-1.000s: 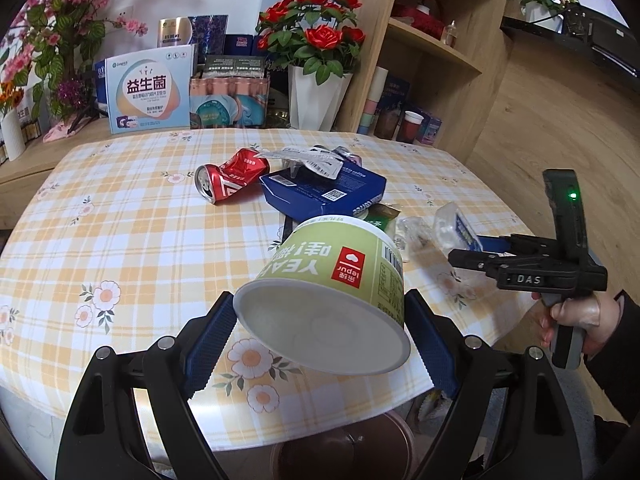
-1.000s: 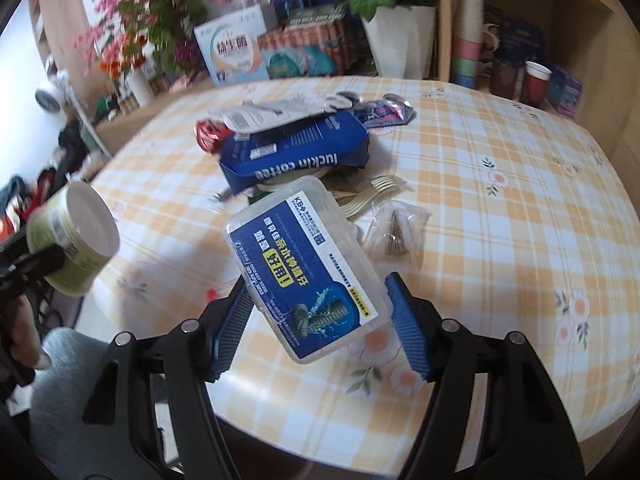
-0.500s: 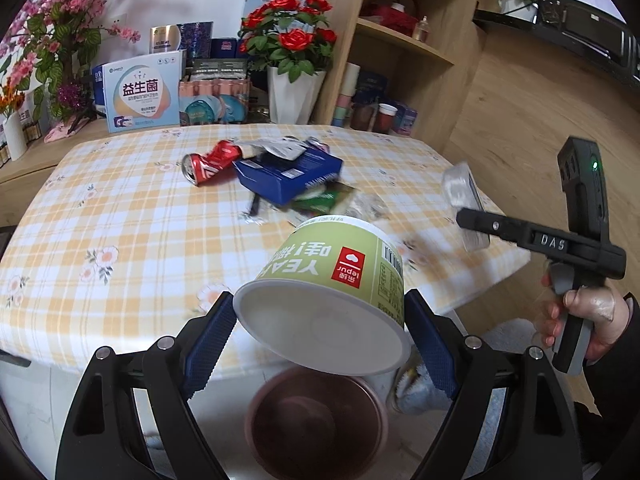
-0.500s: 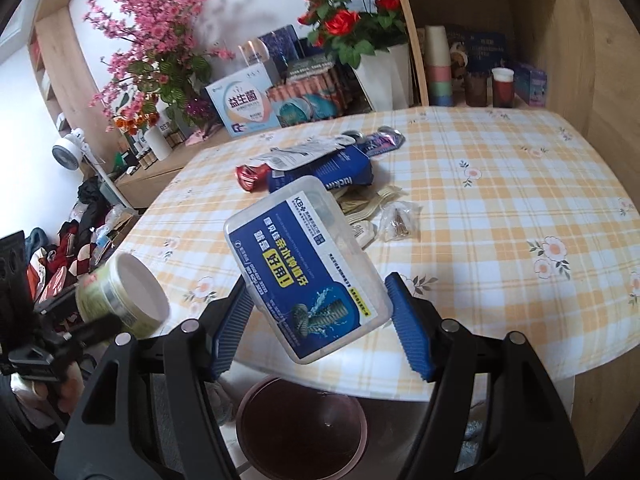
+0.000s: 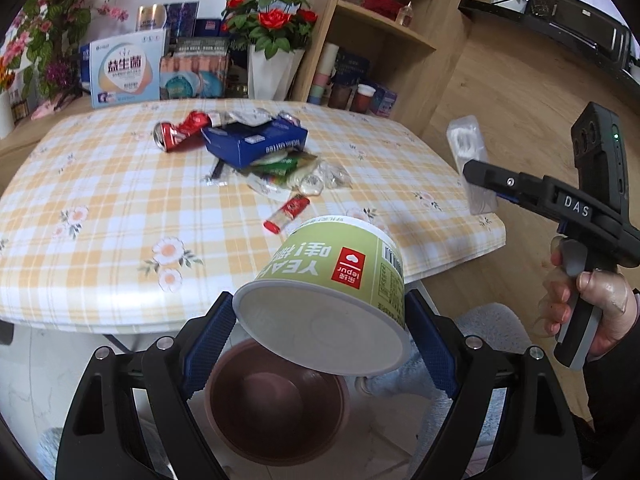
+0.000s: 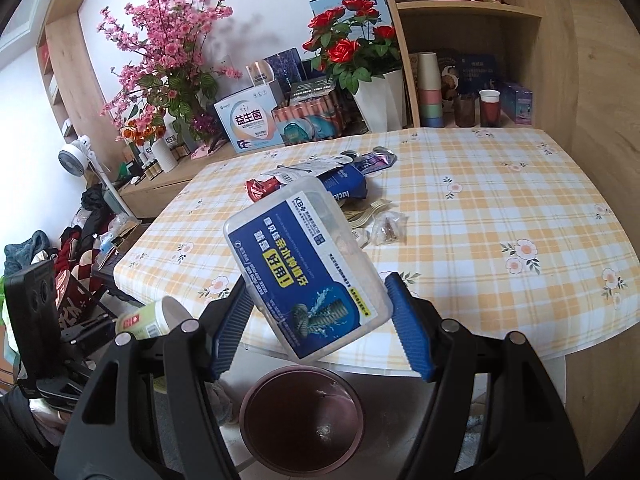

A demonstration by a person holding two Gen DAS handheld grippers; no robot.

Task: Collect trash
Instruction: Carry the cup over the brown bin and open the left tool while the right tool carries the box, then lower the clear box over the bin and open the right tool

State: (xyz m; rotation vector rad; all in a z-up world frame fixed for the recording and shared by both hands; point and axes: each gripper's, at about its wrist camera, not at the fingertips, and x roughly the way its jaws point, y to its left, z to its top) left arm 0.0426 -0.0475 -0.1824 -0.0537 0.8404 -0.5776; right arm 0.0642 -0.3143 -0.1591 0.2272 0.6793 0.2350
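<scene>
My left gripper (image 5: 320, 340) is shut on a green paper noodle cup (image 5: 332, 292), held tilted with its white base toward the camera, just above a brown trash bin (image 5: 276, 404) on the floor. My right gripper (image 6: 316, 320) is shut on a clear plastic box with a blue label (image 6: 304, 268), tilted, above the same bin (image 6: 302, 420). In the left wrist view the right gripper (image 5: 480, 184) and the box (image 5: 468, 160) show at the right, held by a hand (image 5: 588, 304). The cup (image 6: 148, 318) shows at the left of the right wrist view.
On the checked table (image 5: 100, 208) lie a crushed red can (image 5: 180, 132), a blue carton (image 5: 256, 142), wrappers (image 5: 296, 172) and a small red packet (image 5: 286, 214). Flowers, boxes and wooden shelves (image 5: 384, 24) stand behind. Clothes and a fan (image 6: 76, 160) are at the left.
Both grippers have pulled back from the table with their loads; the table edge has receded and the brown bin has come into view under the cup and the box.
</scene>
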